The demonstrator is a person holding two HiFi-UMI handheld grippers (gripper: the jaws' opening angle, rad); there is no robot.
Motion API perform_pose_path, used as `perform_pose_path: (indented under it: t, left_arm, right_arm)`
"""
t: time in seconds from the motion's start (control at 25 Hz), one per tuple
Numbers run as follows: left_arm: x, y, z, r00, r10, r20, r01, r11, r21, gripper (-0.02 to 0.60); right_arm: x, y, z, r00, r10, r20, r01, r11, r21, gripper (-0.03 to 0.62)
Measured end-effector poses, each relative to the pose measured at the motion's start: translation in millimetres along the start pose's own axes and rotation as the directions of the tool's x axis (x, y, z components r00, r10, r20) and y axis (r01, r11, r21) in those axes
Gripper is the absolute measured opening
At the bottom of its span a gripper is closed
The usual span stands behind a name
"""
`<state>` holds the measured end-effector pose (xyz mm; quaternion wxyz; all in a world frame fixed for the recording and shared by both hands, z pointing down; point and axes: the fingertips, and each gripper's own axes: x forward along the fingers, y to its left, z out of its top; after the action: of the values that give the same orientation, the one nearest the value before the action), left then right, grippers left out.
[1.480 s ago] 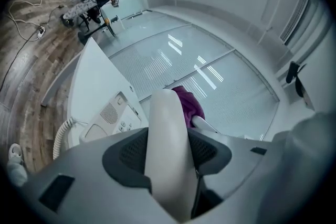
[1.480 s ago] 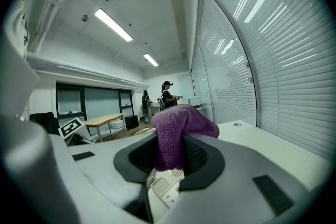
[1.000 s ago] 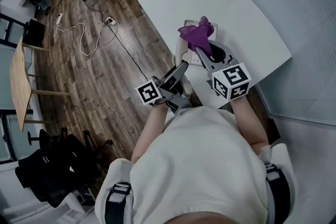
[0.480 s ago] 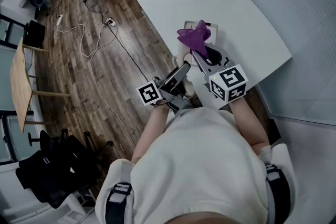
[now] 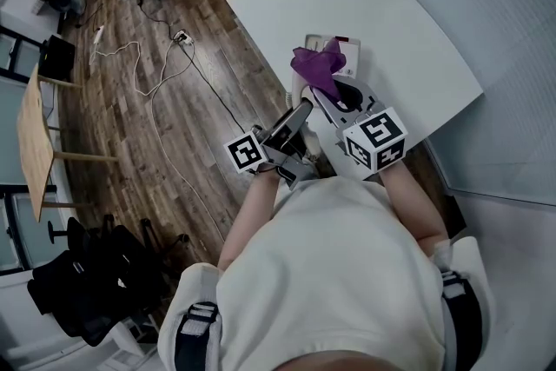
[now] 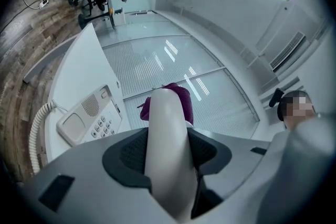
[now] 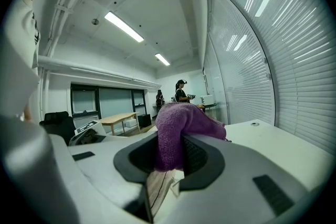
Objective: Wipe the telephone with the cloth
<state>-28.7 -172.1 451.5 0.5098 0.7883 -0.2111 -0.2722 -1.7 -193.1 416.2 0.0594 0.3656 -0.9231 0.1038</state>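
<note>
1. Handset (image 6: 166, 128), cream and rounded, stands between the jaws of the left tool (image 6: 167, 157). The jaws are wide apart yet press on its sides, so it is gripped, and it appears lifted off the counter (image 5: 408, 39).
2. Cloth (image 7: 181, 126), purple and knitted, is pinched in the right tool (image 7: 170, 157). Its jaws close on a bunched fold, and the loose end spills past the tips.
3. Seen from the left tool, the cloth lies straight ahead at the handset's far end, seemingly touching it. The telephone base (image 6: 89, 119) sits ahead and to that tool's left on the counter. The coiled cord (image 6: 35, 131) is further left.
4. The step in hand looks to be wiping the raised handset.
5. To do it well, hold the left tool steady and draw the right tool's cloth along the handset towards the left tool's jaws, pressing lightly.
6. Roll the handset so its hidden faces meet the cloth.
7. Mind the cord, since pulling too far could drag the base.
</note>
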Motion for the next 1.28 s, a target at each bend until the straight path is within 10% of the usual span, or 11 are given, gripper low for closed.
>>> perform_pose_path:
  t: [1.28]
  left_arm:
    - [10,2,31,1.000,0.015,-0.019,-0.014,1.000,0.028,0.222]
  right_arm:
    - [8,21,-8,0.980,0.175,-0.100,-0.182,0.980,-0.074,0.098]
